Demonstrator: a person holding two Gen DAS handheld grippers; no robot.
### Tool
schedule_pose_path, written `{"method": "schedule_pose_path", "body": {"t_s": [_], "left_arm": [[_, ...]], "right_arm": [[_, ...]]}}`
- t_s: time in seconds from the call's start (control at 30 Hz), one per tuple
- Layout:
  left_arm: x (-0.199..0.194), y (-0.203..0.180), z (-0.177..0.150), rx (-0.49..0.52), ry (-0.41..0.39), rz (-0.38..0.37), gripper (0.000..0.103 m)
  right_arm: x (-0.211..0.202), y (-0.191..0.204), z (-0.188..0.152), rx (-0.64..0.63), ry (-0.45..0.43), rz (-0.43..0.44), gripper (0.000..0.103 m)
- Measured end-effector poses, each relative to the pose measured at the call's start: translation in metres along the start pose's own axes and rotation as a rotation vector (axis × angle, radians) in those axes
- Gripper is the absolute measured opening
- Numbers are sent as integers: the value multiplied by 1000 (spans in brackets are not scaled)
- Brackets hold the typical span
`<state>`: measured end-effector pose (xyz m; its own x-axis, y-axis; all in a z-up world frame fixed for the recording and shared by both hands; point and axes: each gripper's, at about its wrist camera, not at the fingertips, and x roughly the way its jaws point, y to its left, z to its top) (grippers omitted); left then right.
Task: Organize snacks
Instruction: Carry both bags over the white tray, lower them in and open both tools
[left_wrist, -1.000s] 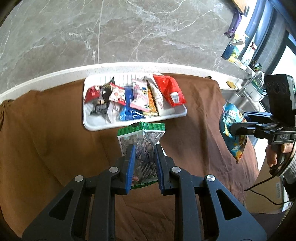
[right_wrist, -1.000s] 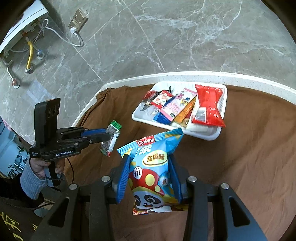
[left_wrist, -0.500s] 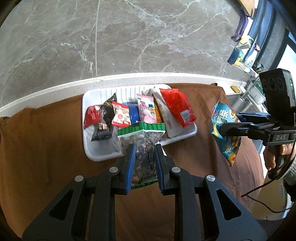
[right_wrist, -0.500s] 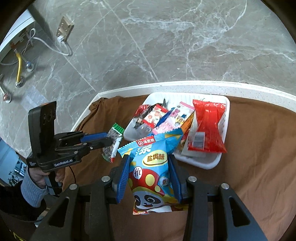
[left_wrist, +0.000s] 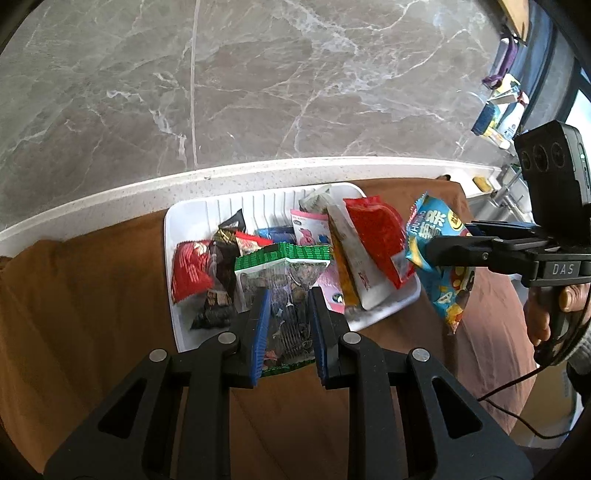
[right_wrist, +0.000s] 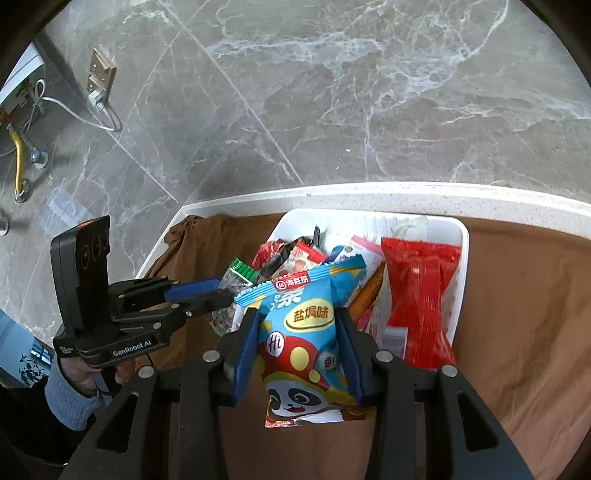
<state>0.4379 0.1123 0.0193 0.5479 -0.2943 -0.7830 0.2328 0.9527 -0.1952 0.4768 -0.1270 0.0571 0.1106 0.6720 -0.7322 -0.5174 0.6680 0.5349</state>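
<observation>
My left gripper (left_wrist: 286, 295) is shut on a clear snack packet with a green top (left_wrist: 284, 269), held just above the near edge of the white tray (left_wrist: 192, 218). My right gripper (right_wrist: 297, 317) is shut on a blue panda snack bag (right_wrist: 303, 332), held near the tray's (right_wrist: 460, 236) front edge. The tray holds several snack packets, among them a big red bag (right_wrist: 421, 291) at the right and a small red one (left_wrist: 188, 269) at the left. In the left wrist view the right gripper (left_wrist: 436, 254) and its blue bag (left_wrist: 439, 266) hang beside the tray's right end.
The tray sits on a brown cloth (left_wrist: 92, 302) covering a white counter (left_wrist: 110, 192) against a grey marble wall. A sink with bottles (left_wrist: 498, 110) lies far right. A wall socket with a cable (right_wrist: 99, 77) is at the left.
Both grippers have moved forward towards the tray with their packets still held. The tray now lies directly under and ahead of both packets.
</observation>
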Motion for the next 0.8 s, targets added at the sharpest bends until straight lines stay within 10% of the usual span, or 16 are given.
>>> {"method": "schedule_pose_path", "body": {"t_s": [0.8], "left_arm": [[40, 14, 20, -27, 8, 15, 19]], "right_arm": [[31, -24, 23, 44, -8, -16, 44]]}}
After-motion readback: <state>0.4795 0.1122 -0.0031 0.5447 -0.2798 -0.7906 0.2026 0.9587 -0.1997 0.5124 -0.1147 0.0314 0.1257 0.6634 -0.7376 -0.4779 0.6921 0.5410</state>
